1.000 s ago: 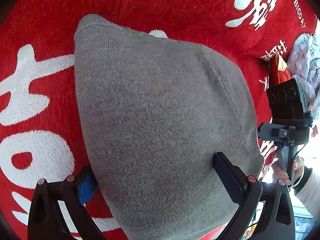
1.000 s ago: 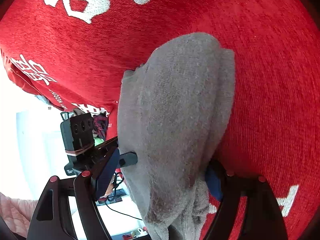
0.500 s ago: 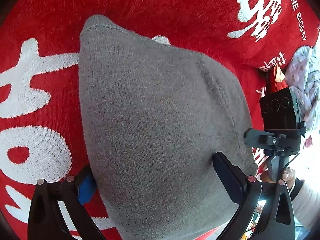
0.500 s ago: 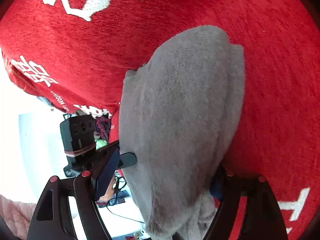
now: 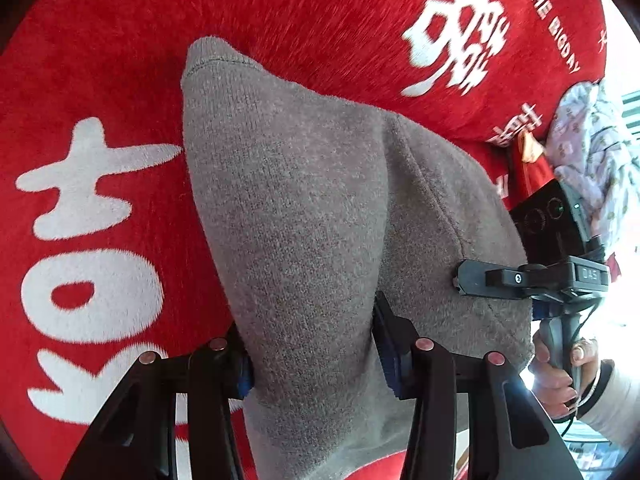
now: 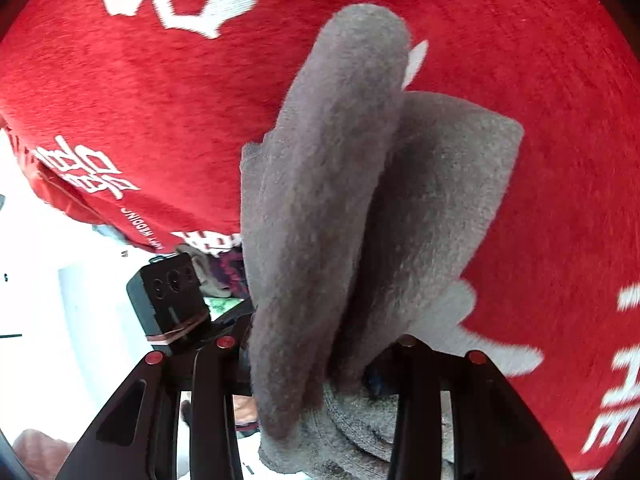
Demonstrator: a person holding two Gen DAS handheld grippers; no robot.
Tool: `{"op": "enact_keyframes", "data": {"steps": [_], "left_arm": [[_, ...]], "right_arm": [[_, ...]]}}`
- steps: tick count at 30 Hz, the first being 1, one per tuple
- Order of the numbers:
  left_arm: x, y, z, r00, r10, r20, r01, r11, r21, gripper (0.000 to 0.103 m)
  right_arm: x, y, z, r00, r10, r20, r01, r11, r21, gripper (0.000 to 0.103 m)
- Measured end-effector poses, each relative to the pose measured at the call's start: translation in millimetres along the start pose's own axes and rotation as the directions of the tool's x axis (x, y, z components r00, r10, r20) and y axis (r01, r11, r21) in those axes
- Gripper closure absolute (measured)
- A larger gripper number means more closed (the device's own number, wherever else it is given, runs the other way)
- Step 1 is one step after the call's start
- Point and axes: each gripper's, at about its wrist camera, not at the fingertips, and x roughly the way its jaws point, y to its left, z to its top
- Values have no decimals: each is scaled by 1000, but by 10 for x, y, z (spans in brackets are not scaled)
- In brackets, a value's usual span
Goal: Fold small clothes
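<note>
— Looking at the grey knit garment [image 5: 304,216], where does it lie from your grippers?

— It runs straight ahead of the left gripper [image 5: 312,352]. Its long axis goes forward and away from me, from the part between the jaws to the far hemmed corner, which rests on the red blanket [image 5: 100,60]. The near end is lifted; only the far end seems to touch the blanket.

— And the left gripper, is it closed?

— Yes, I see its jaws clenched on the cloth, with the knit bunched between the two blue pads. The right gripper [image 6: 316,360] is also grasping the same garment. In its view the cloth hangs in two thick folds forward of the jaws. In the left view I see the right gripper [image 5: 500,280] just beside the right edge of the garment, touching it.

— Which one is nearer to the middle of the garment?

— The left one, I think; the right holds the side edge. So both hold the near end, and the free end is forward of both.

— What does the next move need?

— In my judgement, carrying the near end forward over the far end, both grippers moving together, so the fold stays straight.
</note>
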Motion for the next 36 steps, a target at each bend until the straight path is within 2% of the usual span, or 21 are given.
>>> {"op": "enact_keyframes", "data": {"steps": [3,9,17,23,26,28,29,30,31,35,36], "left_arm": [[-233,-47,-98,1000,-23,21,23,1000,-9,54],[-602,-58,-390,999,-13,33,13,1000,15,54],[-999,488,-1041,1000,15,11,-14,999,-30,54],[-1051,921,-1487,999,30,-26,-32,996,-88,53],[-925,1111,-1624,997,71,-40,-75,991,-113,53],[-852,1251,-1693,989,134,-59,-141,980,-141,53],[-865,1300,-1717,991,127,-50,-133,979,-156,53],[-896,1323,-1722,994,105,-38,-110,978,-178,53],[-968,1351,-1741,994,104,-19,-106,974,-199,53],[-1192,1377,-1773,983,176,44,-165,967,-195,53],[-1226,1390,-1763,978,202,57,-188,962,-199,53]], "right_arm": [[-47,96,-107,1000,25,-12,-25,1000,13,61],[-1,333,-479,999,35,-35,-35,999,9,61],[566,384,-1114,996,54,-64,-53,998,13,61],[1048,427,-1441,993,-21,-119,16,999,-49,61],[1282,446,-1460,984,-122,-132,107,988,-112,60],[1406,426,-1447,956,-255,-142,233,960,-157,59],[1431,424,-1449,934,-329,-139,302,935,-188,53],[1416,451,-1451,909,-401,-114,368,901,-231,42],[1401,496,-1433,907,-409,-101,377,894,-242,41],[1167,421,-1355,936,-349,-49,337,928,-161,38],[1110,371,-1298,950,-310,-27,305,945,-114,38]]}}
